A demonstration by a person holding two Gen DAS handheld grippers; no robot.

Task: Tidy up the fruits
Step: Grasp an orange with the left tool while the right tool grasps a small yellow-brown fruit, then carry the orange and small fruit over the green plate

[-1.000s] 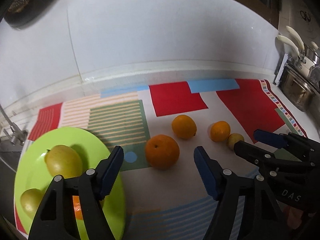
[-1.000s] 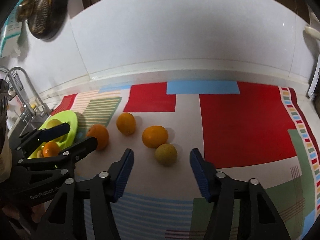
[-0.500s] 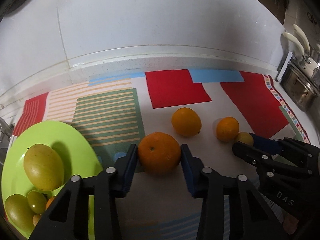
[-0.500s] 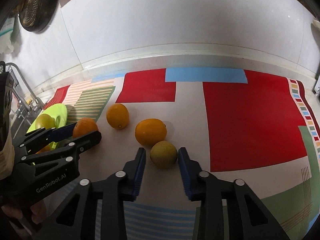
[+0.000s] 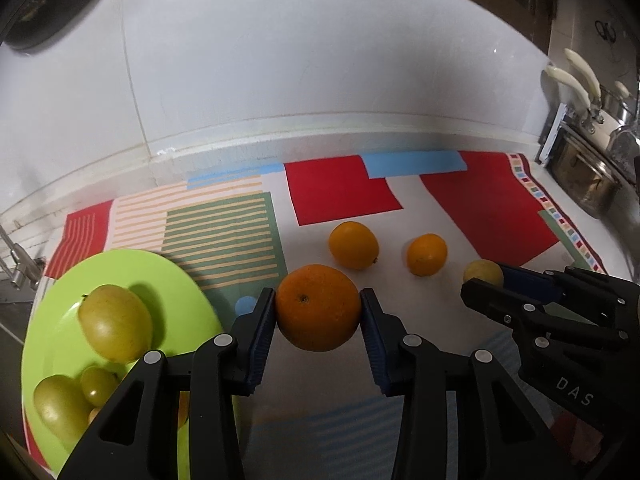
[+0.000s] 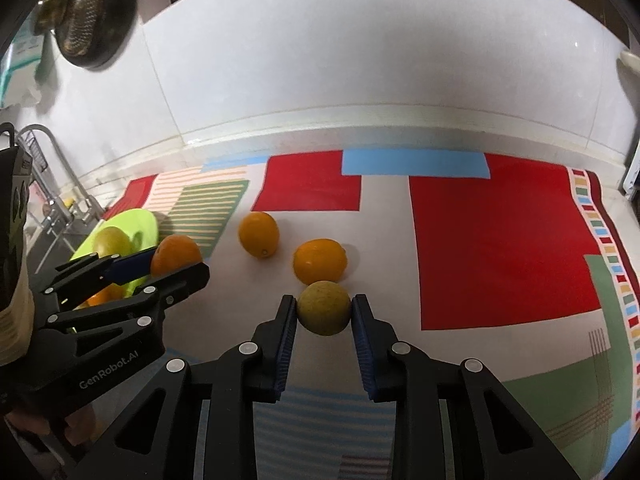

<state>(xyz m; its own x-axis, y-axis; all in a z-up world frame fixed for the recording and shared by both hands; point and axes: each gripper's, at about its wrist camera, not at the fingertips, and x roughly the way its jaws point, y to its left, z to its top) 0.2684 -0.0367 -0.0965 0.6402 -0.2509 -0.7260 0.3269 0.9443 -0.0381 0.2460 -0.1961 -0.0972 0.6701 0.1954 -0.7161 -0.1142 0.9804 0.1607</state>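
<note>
My left gripper (image 5: 319,314) is shut on a large orange (image 5: 319,307), held just off the patterned mat; it also shows in the right wrist view (image 6: 176,254). My right gripper (image 6: 324,312) is shut on a small yellow-green fruit (image 6: 324,307), seen in the left wrist view too (image 5: 482,272). Two smaller oranges (image 5: 353,245) (image 5: 426,254) lie on the mat behind them. A lime-green plate (image 5: 72,276) at the left holds several yellow-green fruits (image 5: 114,328) and something orange, partly hidden by my left gripper's finger.
A white tiled wall runs along the back of the counter. A sink tap (image 6: 52,168) stands left of the plate. Metal pots with pale handles (image 5: 588,176) sit at the far right. A strainer (image 6: 86,16) hangs on the wall.
Both grippers closed from open onto their fruits. The left one moved forward to the large orange and the right one to the small yellow-green fruit; both fruits now look slightly raised.
</note>
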